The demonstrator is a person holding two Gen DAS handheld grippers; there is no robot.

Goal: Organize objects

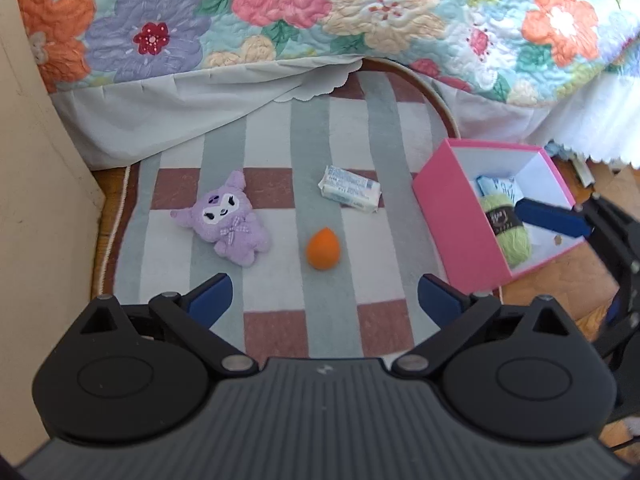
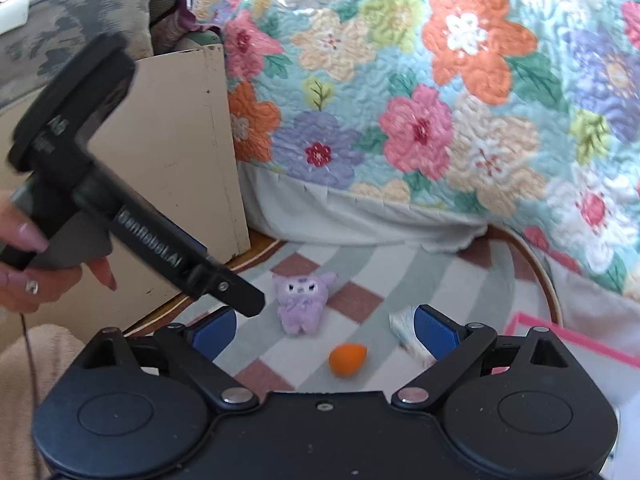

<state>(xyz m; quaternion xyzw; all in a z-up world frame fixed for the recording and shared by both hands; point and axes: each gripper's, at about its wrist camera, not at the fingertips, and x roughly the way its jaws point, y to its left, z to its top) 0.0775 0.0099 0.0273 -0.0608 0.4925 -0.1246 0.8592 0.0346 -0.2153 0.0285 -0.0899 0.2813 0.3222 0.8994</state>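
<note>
On a checked rug [image 1: 272,136] lie a purple plush toy [image 1: 228,224], an orange egg-shaped sponge [image 1: 323,249] and a white tissue packet [image 1: 349,189]. To their right stands a pink box [image 1: 452,216] that holds a green yarn skein [image 1: 510,236] and a blue-and-white packet [image 1: 496,186]. My left gripper [image 1: 324,296] hangs open above the rug, just short of the sponge, with nothing between its fingers. My right gripper [image 2: 326,332] is open too. The sponge [image 2: 347,360] and plush [image 2: 302,304] lie beyond it, and the packet [image 2: 404,330] is partly hidden behind its right finger.
A bed with a floral quilt [image 1: 320,12] and a pale skirt borders the rug at the back. A beige cabinet side [image 1: 36,184] stands to the left. There is wooden floor [image 1: 560,280] right of the box. A hand [image 2: 24,272] holds the left gripper's handle.
</note>
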